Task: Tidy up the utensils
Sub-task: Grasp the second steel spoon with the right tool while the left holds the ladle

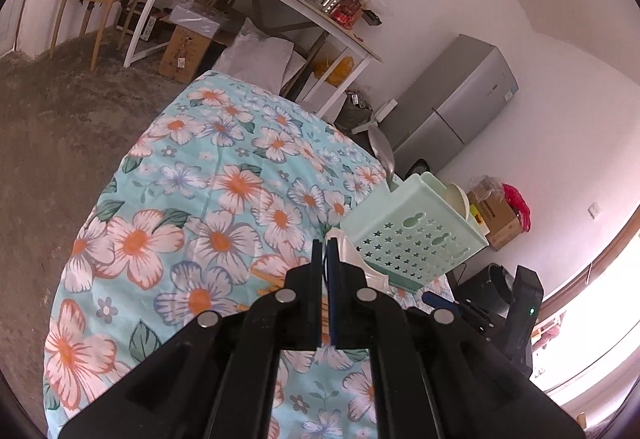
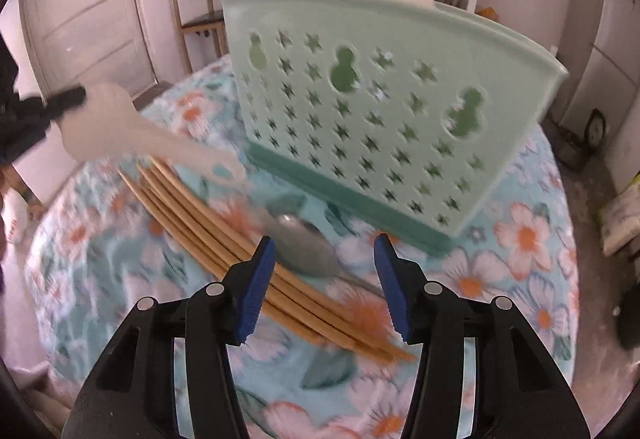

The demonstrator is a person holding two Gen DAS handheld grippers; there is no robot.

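Left gripper [image 1: 326, 245] clamps, apparently, white translucent spoon [image 2: 120, 127]; right gripper [image 2: 325, 243] half-open, empty.

My mint-green perforated plastic utensil holder [image 2: 384, 119] stands upright on the far side of the desk. Near it lie a steel spoon [image 2: 308, 247] and, further left, bamboo chopsticks [image 2: 224, 231]. A white plastic spoon [image 2: 132, 131] hangs left.

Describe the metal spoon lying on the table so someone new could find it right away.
Start at the green holder on the flowered tablecloth. Just in front of its base lies the metal spoon, beside the wooden chopsticks. It is the only shiny grey piece; the spoon nearby is white plastic.
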